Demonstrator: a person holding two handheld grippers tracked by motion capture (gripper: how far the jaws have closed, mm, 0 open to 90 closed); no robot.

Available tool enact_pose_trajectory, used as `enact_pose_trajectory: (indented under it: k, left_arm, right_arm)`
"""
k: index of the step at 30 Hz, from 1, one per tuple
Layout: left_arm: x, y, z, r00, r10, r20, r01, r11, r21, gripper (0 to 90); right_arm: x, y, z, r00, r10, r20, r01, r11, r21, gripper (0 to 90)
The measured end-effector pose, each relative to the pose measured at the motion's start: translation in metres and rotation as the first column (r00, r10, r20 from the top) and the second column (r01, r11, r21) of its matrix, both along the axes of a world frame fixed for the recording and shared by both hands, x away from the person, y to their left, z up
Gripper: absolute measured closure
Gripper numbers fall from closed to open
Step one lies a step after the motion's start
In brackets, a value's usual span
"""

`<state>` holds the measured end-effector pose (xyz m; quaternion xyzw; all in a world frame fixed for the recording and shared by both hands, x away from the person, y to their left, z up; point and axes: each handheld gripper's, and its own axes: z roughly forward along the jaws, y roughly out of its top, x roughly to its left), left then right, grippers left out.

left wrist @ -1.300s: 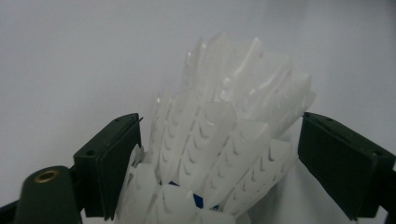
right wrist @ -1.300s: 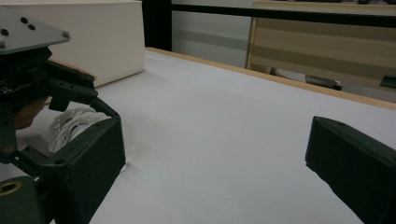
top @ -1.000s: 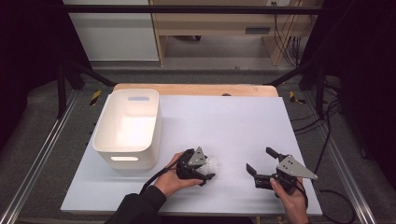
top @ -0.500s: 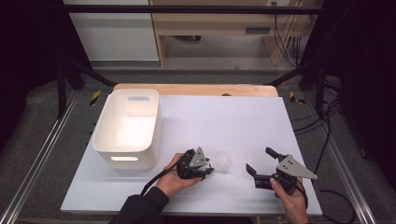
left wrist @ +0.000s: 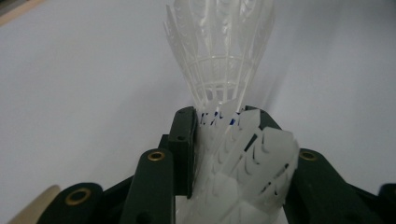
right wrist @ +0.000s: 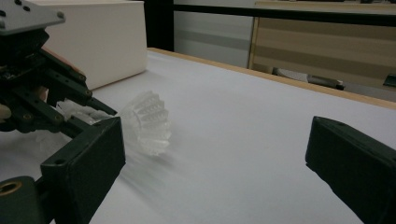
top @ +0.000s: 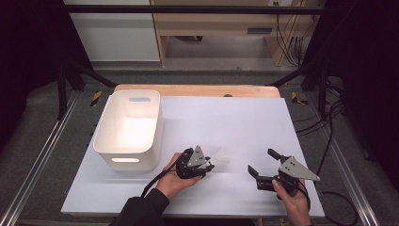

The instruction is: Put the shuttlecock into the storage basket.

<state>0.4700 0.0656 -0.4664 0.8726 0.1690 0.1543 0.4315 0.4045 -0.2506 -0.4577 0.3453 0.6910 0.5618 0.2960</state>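
White sheeting covers the table (top: 235, 122), with a dark room and wooden furniture behind it. We see the left gripper (top: 207, 165) low over the sheet, its jaws having just been closing, and in the left gripper view they now pinch white plastic shuttlecocks (left wrist: 219, 70): one skirt sticks out ahead of the tips, while at least one more sits crumpled between the black jaws. How many are clamped we cannot tell. In the high view the shuttlecocks (top: 222, 160) lie just right of the white bin (top: 129, 125), which stands on the left half of the table. The right gripper (top: 263, 162) rests well apart to the right, jaws wide and holding nothing.

We judge the hold risky. The skirts are thin, springy lattice, and the pinch appears to fall on them rather than on a firm cork, so a hard squeeze could bend the vanes. A light one could let the protruding shuttlecock slip free when lifted, or drop short of the bin.
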Motion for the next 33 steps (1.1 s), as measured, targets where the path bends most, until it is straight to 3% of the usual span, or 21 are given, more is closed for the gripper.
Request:
enact_pose_trajectory:
  k: [4,7,21,33]
  left_arm:
    - [0.003,0.008,0.011,0.9988,0.045,-0.019,-0.047,0.9945,-0.094,65.0]
    - [0.004,0.012,0.021,0.9983,0.058,-0.005,-0.058,0.9906,-0.124,65.0]
    - [0.003,0.017,0.041,0.9968,0.078,0.021,-0.073,0.9804,-0.183,65.0]
    - [0.0,0.02,0.083,0.9931,0.088,0.078,-0.067,0.9702,-0.233,65.0]
  right_arm:
    - [0.0,0.0,0.0,1.0,0.0,0.002,0.0,1.0,-0.001,4.9]
    - [0.0,0.0,0.0,1.0,-0.001,-0.001,0.001,1.0,0.0,4.9]
    - [0.0,0.001,0.0,1.0,0.003,-0.002,-0.003,1.0,-0.002,4.9]
    - [0.0,0.002,-0.001,0.9999,0.007,-0.007,-0.007,1.0,-0.001,4.8]
